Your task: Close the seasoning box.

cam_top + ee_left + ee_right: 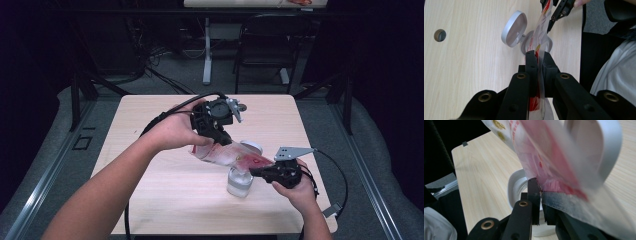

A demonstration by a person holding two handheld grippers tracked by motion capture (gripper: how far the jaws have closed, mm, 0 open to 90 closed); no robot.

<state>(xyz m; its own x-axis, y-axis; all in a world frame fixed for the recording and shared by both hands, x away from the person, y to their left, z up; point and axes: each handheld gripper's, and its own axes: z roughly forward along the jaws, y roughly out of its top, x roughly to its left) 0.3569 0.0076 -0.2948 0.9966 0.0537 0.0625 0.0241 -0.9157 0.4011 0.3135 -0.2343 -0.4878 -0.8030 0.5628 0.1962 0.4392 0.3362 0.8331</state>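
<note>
Now both grippers have the pouch (235, 155) stretched between them at centre frame, above the open jar (239, 182) on the counter (150, 180). Left gripper (220, 137) pinches the upper end, jaws pressed on the film; right gripper (257, 172) clamps the lower corner just over the jar mouth. Lid (514, 28) stands flipped open, upper middle of the left gripper view. Looks like the pouring step: next, tip the pouch steeper, its low end kept over the opening.

High view looks down from 6 o'clock; both gripper views sit close, sharing the jar (536, 45) and pouch (544, 157).
</note>
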